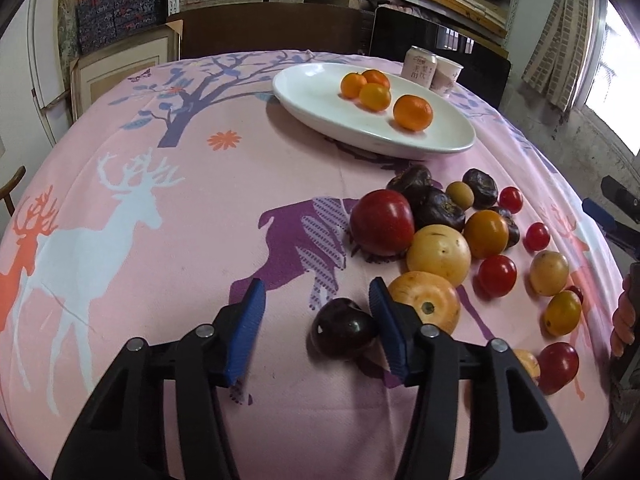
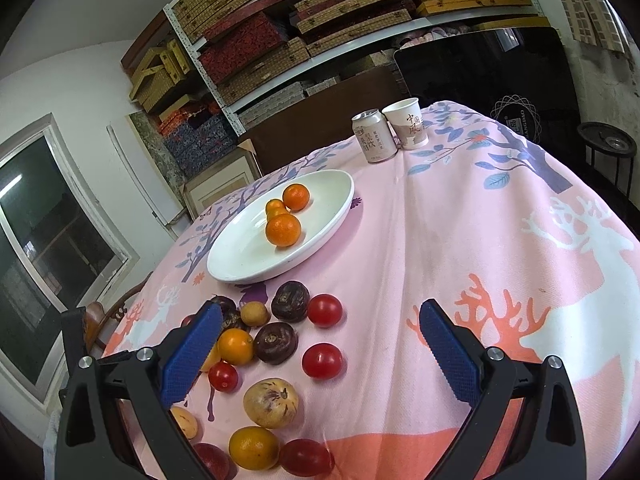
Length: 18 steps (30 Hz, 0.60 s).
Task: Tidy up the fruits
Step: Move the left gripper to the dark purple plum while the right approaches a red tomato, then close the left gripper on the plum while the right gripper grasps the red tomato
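A white oval plate (image 1: 304, 92) holds several small oranges (image 1: 413, 112); it also shows in the right wrist view (image 2: 240, 256) with oranges (image 2: 283, 229). A pile of mixed fruit lies on the pink cloth: a big red tomato (image 1: 382, 222), yellow fruits (image 1: 439, 254), dark purple fruits (image 1: 440, 208), cherry tomatoes (image 1: 497, 275). My left gripper (image 1: 316, 304) is open, low over the cloth, with a dark plum (image 1: 342, 328) against its right finger. My right gripper (image 2: 320, 328) is open and empty above the pile, near red tomatoes (image 2: 322, 360) and a yellow fruit (image 2: 271, 403).
A drink can (image 2: 374, 136) and a paper cup (image 2: 408, 122) stand at the table's far edge behind the plate. Shelves of boxes fill the back wall. The right gripper's tip (image 1: 600, 216) shows at the right edge of the left wrist view.
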Each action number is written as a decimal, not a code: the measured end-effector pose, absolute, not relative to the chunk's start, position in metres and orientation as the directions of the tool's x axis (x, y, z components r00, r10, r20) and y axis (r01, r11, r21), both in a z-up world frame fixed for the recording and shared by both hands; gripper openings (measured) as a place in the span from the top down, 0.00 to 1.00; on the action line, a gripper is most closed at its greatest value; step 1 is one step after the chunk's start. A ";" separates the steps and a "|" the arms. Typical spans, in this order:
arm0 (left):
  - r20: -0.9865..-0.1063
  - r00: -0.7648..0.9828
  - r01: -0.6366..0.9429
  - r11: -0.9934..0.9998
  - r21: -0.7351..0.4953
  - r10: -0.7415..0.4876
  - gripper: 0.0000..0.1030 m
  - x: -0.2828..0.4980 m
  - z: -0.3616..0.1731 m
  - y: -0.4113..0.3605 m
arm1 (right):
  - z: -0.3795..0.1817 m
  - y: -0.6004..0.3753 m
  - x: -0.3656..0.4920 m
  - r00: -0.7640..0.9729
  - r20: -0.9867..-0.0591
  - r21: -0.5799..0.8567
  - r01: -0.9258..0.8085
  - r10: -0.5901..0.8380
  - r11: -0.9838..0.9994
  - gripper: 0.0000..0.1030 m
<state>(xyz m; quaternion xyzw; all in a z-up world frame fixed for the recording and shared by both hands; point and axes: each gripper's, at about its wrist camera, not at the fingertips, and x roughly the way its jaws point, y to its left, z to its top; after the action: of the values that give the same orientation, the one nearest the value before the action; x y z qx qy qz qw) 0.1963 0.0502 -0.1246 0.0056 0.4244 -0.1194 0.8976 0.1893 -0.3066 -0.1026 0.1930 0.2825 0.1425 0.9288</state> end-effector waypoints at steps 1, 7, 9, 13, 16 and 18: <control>-0.765 0.610 0.222 0.971 -0.085 -0.206 0.51 0.194 -0.125 0.049 | -0.103 -0.306 0.189 0.799 -0.472 0.438 -0.153 0.372 0.886 0.03; -0.772 0.592 0.255 0.962 -0.094 -0.233 0.51 0.177 -0.126 0.047 | -0.105 -0.306 0.186 0.786 -0.477 0.452 -0.165 0.393 0.877 0.03; -0.779 0.583 0.257 0.962 -0.094 -0.232 0.51 0.179 -0.128 0.046 | -0.105 -0.303 0.181 0.781 -0.477 0.444 -0.183 0.404 0.877 0.03; -0.781 0.581 0.281 0.957 -0.071 -0.229 0.55 0.174 -0.127 0.040 | -0.108 -0.293 0.163 0.772 -0.490 0.404 -0.211 0.405 0.890 0.03; -0.782 0.579 0.300 0.952 -0.056 -0.229 0.55 0.169 -0.128 0.036 | -0.110 -0.292 0.152 0.770 -0.490 0.393 -0.223 0.409 0.892 0.03; -0.786 0.575 0.307 0.950 -0.053 -0.230 0.58 0.170 -0.128 0.034 | -0.109 -0.294 0.146 0.770 -0.478 0.404 -0.235 0.423 0.884 0.03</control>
<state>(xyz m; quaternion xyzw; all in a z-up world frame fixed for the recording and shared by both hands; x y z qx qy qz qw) 0.1701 0.0344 -0.1284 0.0446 0.4356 -0.1515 0.8862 0.1459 -0.2941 -0.1086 0.1626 0.2892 0.1775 0.9265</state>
